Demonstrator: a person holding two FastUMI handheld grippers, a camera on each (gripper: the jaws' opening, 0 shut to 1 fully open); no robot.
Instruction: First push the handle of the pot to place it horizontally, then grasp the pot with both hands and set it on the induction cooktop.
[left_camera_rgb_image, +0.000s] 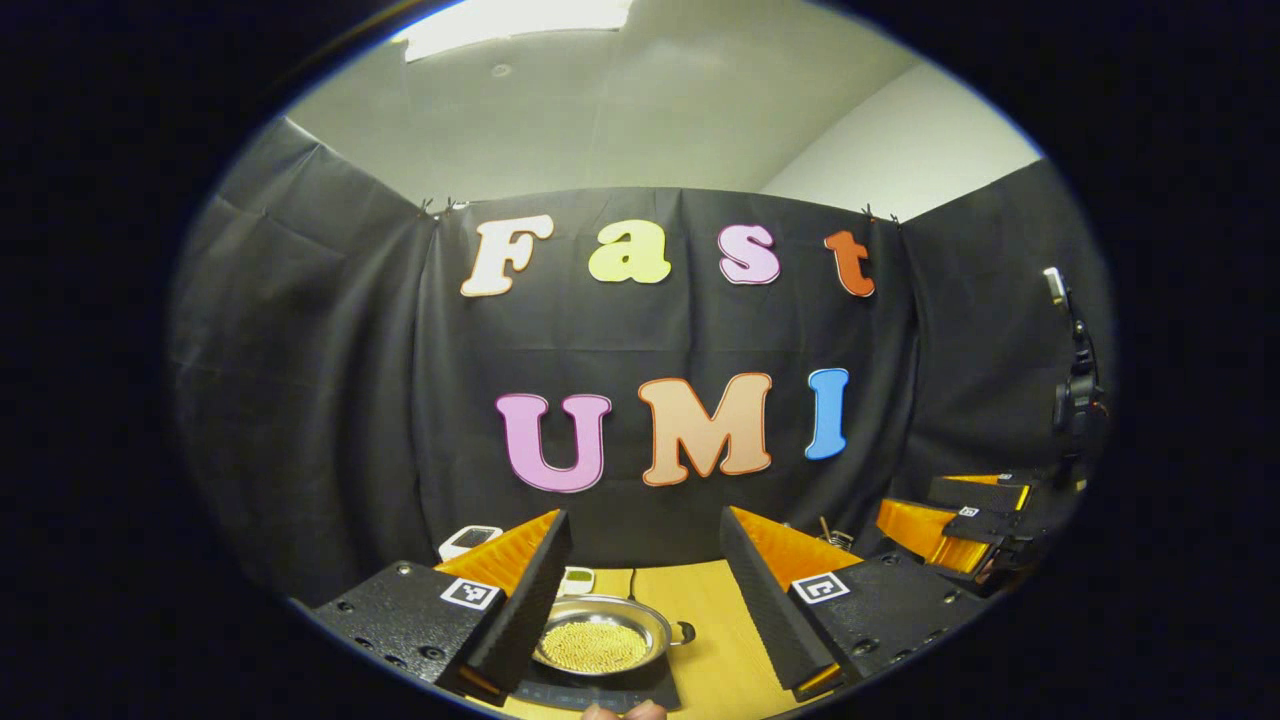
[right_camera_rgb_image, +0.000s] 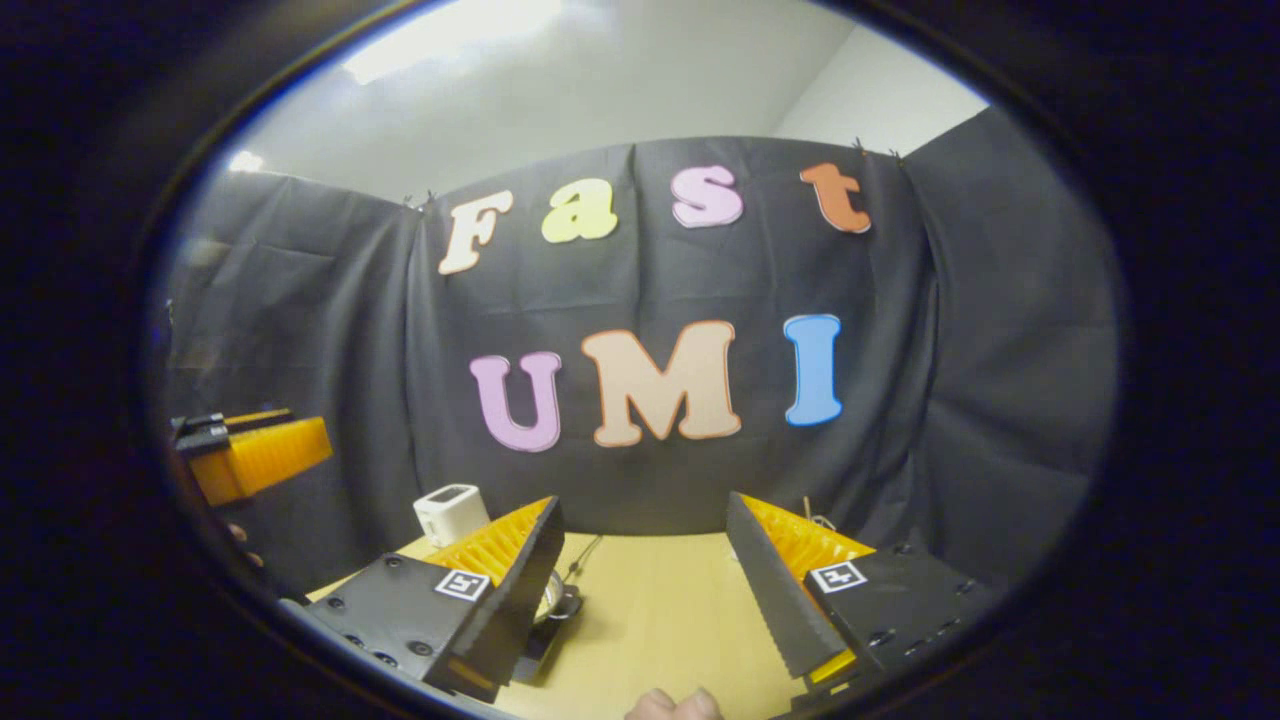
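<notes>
In the left gripper view, the pot (left_camera_rgb_image: 600, 638) is a shallow metal pan filled with a bed of small yellow beads (left_camera_rgb_image: 592, 647). It sits on the dark induction cooktop (left_camera_rgb_image: 600, 692), which lies on the yellow wooden tabletop (left_camera_rgb_image: 720, 640). The pot lies low between the jaws of the left gripper (left_camera_rgb_image: 645, 585), closer to the left-hand jaw, which covers its left rim. A short dark handle (left_camera_rgb_image: 685, 632) sticks out from the pot's right rim toward the right-hand jaw, so the pot's long axis runs across the view from jaw to jaw. The left gripper's jaws stand spread wide and hold nothing; both sit above the pot without touching it.

Beyond the pot, near the left-hand jaw, a small white device (left_camera_rgb_image: 470, 541) and a pale object (left_camera_rgb_image: 577, 580) rest near the tabletop's far edge. Bare tabletop lies between the pot's handle and the right-hand jaw. The right gripper (left_camera_rgb_image: 960, 525) appears at the far right of this view, well apart from the pot.

In the right gripper view, the right gripper's (right_camera_rgb_image: 645, 560) jaws are likewise spread wide and empty. A sliver of the pot's rim and handle shows just beside the left-hand jaw, mostly hidden behind it. Open bare tabletop fills the gap between the jaws up to the black cloth wall. A white box-shaped device (right_camera_rgb_image: 452, 513) stands beyond the left-hand jaw, and the left gripper shows at the far left.
</notes>
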